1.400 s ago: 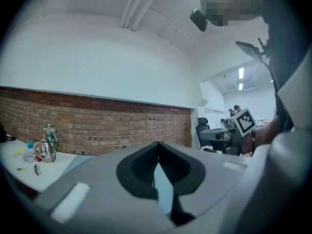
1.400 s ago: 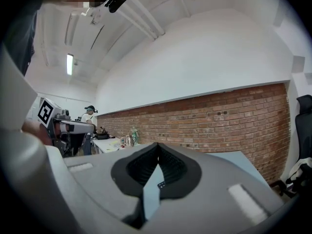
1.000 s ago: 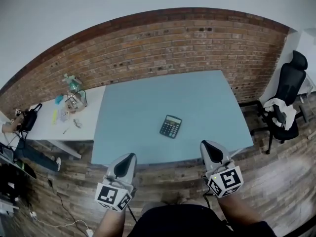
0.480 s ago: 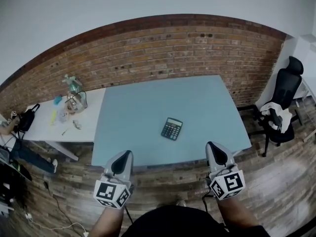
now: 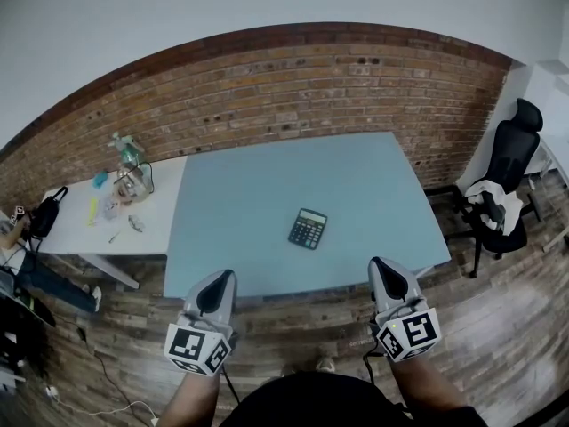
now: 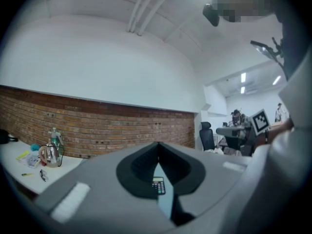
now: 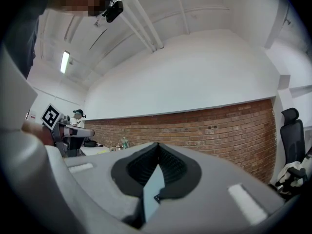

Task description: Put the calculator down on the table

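Observation:
The dark calculator (image 5: 308,229) lies flat near the middle of the light blue table (image 5: 258,185), with nothing touching it. My left gripper (image 5: 220,278) hovers at the table's front edge, to the left of and nearer than the calculator, its jaws shut and empty. My right gripper (image 5: 380,265) hangs at the front edge to the calculator's right, also shut and empty. In the left gripper view the calculator (image 6: 158,185) shows small beyond the closed left gripper (image 6: 158,144). The right gripper view shows the closed right gripper (image 7: 157,145) and only a sliver of the table.
A white side table (image 5: 80,234) at the left carries a bottle (image 5: 129,152) and small items. A black office chair (image 5: 502,194) stands at the right. A brick wall (image 5: 293,87) runs behind the tables. Wooden floor (image 5: 498,327) lies below the grippers.
My left gripper has drifted slightly to the left along the table's front edge. The calculator has stayed in place and both grippers remain shut.

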A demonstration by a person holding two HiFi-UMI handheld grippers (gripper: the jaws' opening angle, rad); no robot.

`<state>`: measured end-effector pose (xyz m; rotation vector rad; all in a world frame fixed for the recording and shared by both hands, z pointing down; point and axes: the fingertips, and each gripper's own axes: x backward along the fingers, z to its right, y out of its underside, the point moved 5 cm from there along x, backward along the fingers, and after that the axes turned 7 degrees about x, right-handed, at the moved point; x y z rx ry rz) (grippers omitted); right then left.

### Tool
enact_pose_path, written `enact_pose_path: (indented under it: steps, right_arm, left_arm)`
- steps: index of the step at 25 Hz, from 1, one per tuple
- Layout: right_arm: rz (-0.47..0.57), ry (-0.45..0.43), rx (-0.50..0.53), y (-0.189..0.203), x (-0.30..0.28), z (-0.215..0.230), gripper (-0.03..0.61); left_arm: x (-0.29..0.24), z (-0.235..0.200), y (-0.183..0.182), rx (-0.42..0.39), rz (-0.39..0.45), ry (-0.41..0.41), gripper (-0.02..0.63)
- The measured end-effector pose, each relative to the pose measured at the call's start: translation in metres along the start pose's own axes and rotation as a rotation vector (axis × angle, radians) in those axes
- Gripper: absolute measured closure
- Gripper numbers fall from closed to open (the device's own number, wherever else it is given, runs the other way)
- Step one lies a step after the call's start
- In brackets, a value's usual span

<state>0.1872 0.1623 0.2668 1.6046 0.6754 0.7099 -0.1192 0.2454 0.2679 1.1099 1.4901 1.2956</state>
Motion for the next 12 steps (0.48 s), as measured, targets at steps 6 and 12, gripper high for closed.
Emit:
enact_pose_path:
  steps: [6, 12]
  right_arm:
    - [0.026, -0.002, -0.019, 0.0005, -0.0026, -0.0005, 0.577]
    - [0.021, -0.012, -0.018, 0.0034, -0.0081, -0.0036, 0.577]
  left_arm:
    - [-0.0019, 0.0026, -0.0029, -0.012, 0.006, 0.005, 0.611]
    - [-0.0028, 0.0054, -0.0068, -0.035, 0.018, 0.016, 0.611]
